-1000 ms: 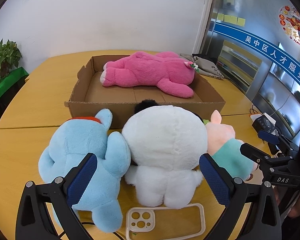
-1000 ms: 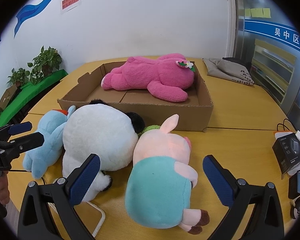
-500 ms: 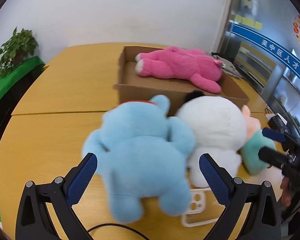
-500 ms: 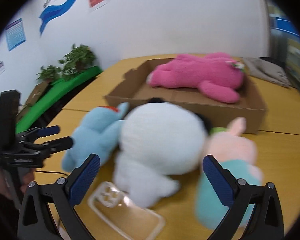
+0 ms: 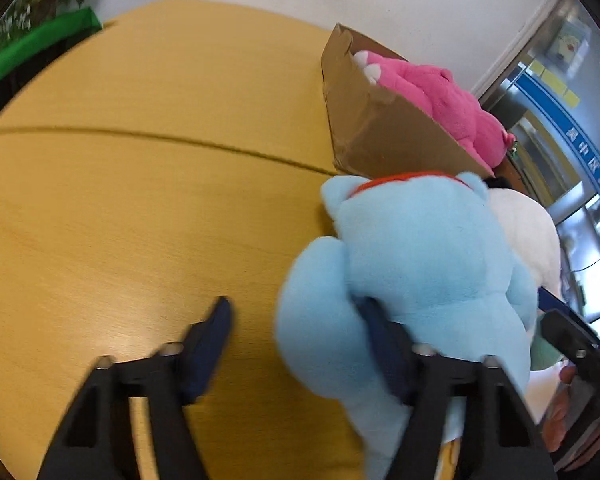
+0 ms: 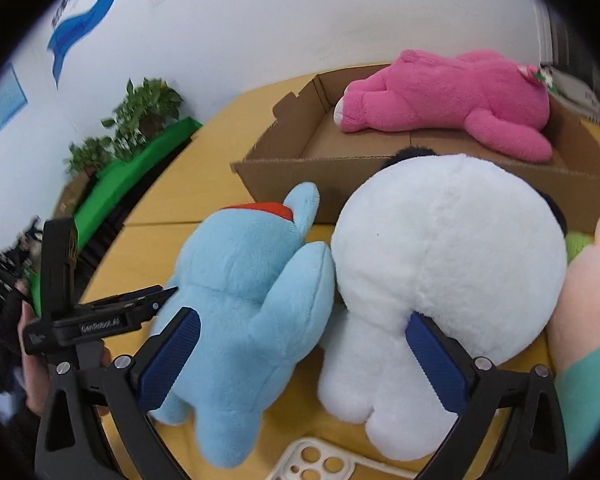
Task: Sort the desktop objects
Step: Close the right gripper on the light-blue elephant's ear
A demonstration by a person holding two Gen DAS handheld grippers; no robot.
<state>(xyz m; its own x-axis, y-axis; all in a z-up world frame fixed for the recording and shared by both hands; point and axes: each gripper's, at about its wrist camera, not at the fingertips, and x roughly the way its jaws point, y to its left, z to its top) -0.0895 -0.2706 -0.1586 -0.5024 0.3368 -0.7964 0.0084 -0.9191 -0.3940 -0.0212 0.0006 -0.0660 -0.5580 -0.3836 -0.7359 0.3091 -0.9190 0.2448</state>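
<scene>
Found the blue plush toy lying face down on the yellow table, just near of the cardboard box, head toward the box's near wall, right flank touching the white plush toy. Saw a pink plush toy already lying inside the box along its far side, and a pink-and-teal pig toy on the table right of the white one. Noted a clear phone case at the near edge.

Saw the left gripper partly open around the blue toy's left limb: right finger pressed into the fur, left finger apart from it over bare table, nothing clamped. Saw the right gripper spread wide and holding nothing, straddling the seam between the blue and white toys.

Judged the step in hand to be taking hold of the blue toy with the left gripper, probably for the box. Judged the next move to call for closing firmly on the soft limb, since plush gives and may slip, then lifting clear over the near wall into the free floor near of the pink toy.
</scene>
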